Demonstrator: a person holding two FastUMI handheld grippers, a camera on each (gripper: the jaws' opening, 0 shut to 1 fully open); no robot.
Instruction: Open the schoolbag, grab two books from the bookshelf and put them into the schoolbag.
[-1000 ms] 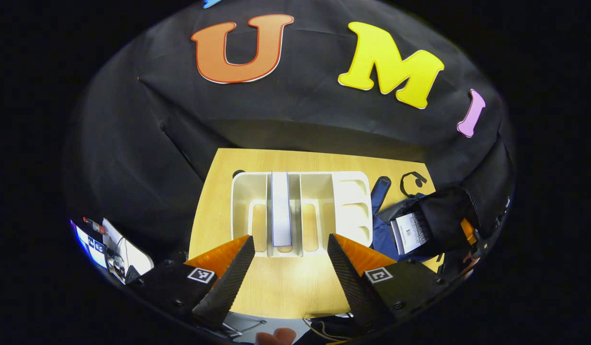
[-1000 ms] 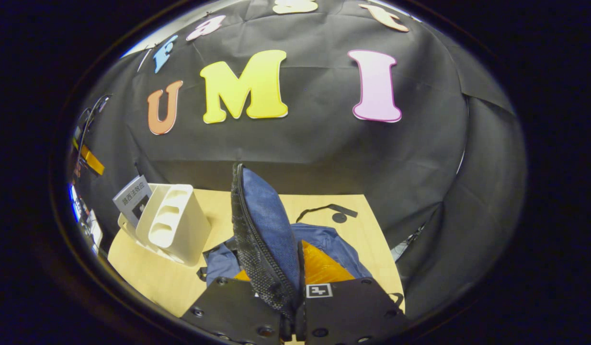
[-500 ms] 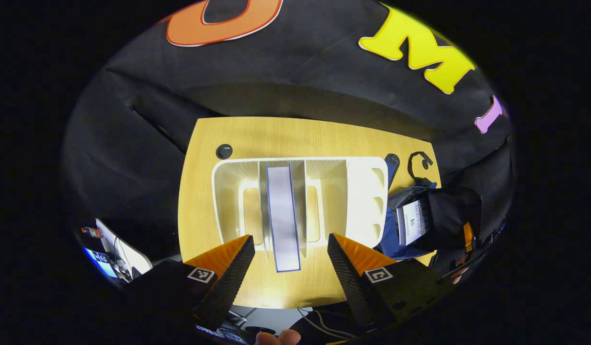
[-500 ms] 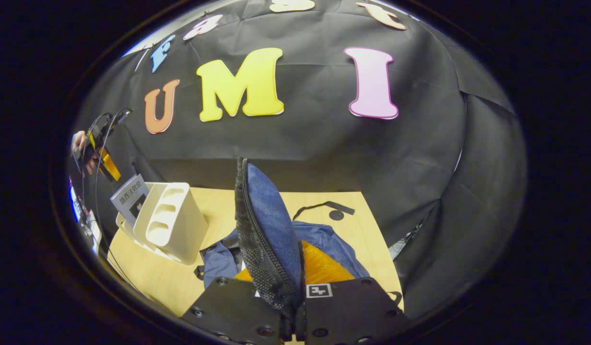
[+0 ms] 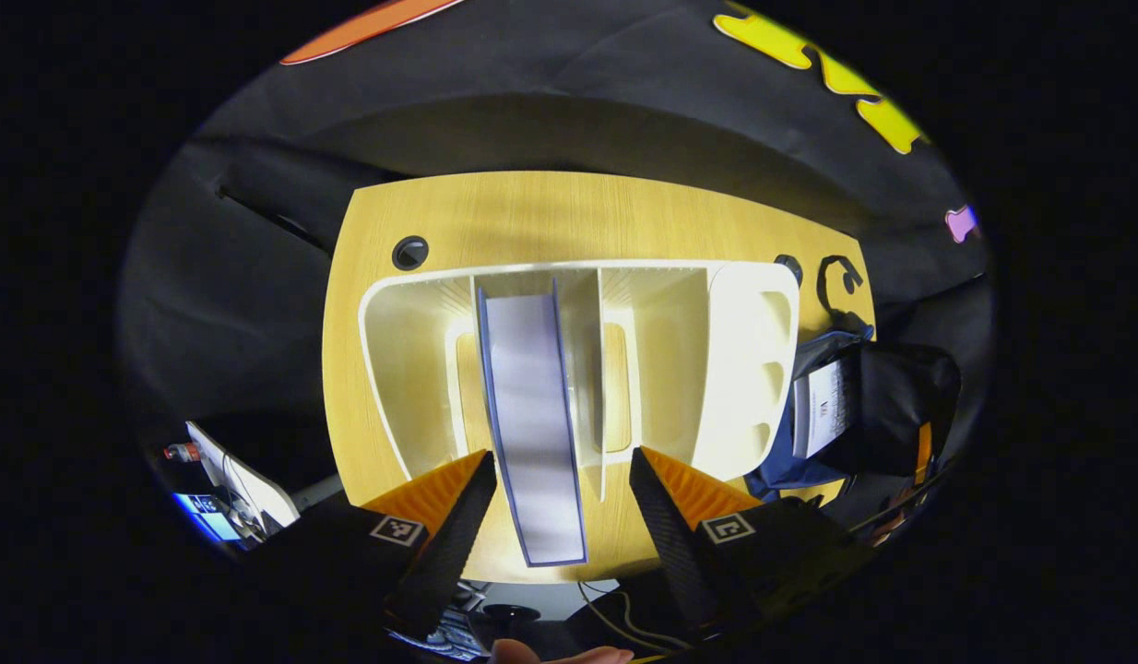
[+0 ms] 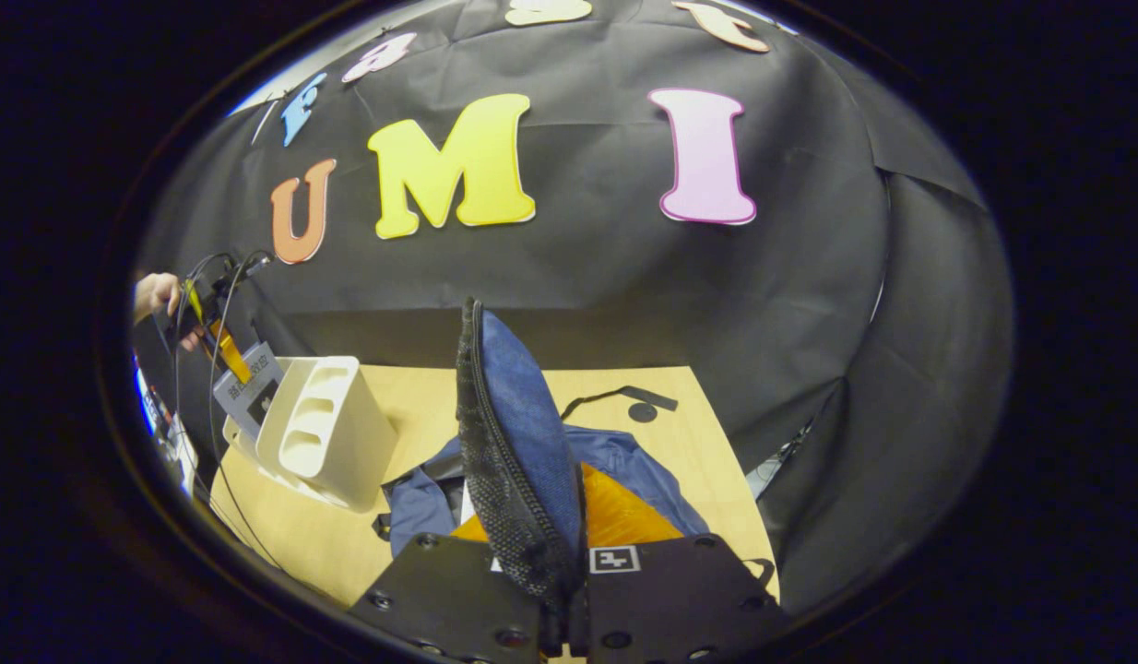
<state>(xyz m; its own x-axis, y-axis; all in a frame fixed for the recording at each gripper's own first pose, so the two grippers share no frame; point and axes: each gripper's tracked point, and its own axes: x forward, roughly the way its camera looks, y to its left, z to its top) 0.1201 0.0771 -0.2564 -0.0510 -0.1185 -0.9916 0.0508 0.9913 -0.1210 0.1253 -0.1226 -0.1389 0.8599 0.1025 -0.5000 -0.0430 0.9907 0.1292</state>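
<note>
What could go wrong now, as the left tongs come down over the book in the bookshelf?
The open left tongs straddle the book, but a divider stands close beside it; a finger might strike or clamp the divider.

The right tongs pinch the schoolbag flap upright. If it slips, the flap could cover the first book inside.

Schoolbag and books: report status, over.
Left hand-held gripper open, above book in bookshelf. Right shut on schoolbag flap. Path clear.

Schoolbag interior hidden (mostly).
</note>
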